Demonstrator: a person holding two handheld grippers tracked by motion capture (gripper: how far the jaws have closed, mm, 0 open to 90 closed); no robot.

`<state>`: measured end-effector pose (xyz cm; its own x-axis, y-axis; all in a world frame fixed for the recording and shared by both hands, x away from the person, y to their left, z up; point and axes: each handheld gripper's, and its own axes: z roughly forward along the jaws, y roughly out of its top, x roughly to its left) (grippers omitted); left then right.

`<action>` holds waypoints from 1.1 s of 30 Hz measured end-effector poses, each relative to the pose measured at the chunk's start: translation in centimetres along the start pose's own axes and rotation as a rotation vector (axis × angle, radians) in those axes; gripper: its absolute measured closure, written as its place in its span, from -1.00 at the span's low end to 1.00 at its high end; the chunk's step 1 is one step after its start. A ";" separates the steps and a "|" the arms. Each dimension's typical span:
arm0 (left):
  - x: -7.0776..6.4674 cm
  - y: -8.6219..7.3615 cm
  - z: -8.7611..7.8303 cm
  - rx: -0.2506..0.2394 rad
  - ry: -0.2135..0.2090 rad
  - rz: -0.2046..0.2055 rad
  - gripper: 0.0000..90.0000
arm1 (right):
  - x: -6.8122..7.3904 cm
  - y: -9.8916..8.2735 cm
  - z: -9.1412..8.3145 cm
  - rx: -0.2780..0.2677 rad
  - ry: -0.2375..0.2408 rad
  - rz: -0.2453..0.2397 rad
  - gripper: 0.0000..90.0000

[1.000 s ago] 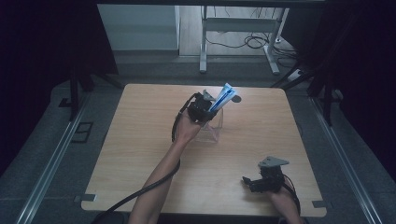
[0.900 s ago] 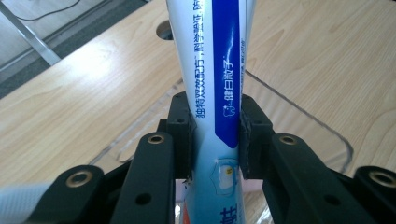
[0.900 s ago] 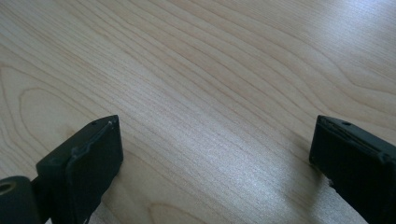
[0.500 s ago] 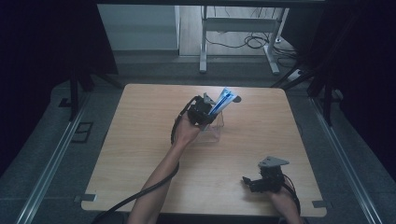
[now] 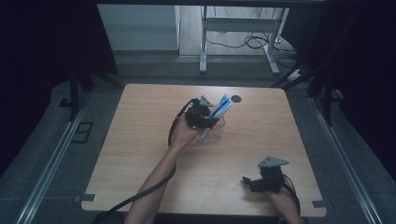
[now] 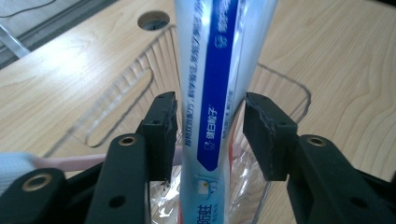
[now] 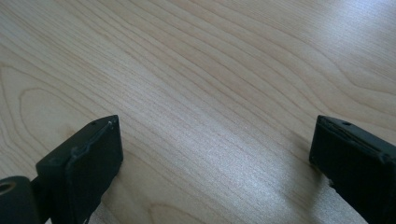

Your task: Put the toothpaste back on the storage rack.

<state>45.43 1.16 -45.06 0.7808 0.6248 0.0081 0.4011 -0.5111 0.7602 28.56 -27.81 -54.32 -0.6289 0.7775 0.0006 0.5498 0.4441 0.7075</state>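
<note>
- The toothpaste tube's (image 6: 219,93) lower end is cut off, standing in the clear basket (image 6: 116,88) on the desk (image 5: 140,140).
- It stands between the left claw's (image 6: 210,135) jaws, which have just been opening, pads released.
- Right claw (image 7: 215,154) gapes, unladen.

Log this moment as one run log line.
left gripper: jaws just opening, toothpaste tube between them, apart from the pads | tube: standing in clear basket | right gripper: open over table
</note>
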 end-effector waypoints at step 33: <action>-0.4 -0.8 -3.0 -0.059 -0.086 -0.089 -0.33 | 0.0 0.0 0.0 0.001 0.000 -0.001 -0.95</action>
<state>43.40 3.07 -43.73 0.7827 0.6118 -0.1147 0.4437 -0.4191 0.7921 28.58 -27.79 -54.31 -0.6292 0.7772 -0.0002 0.5499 0.4454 0.7065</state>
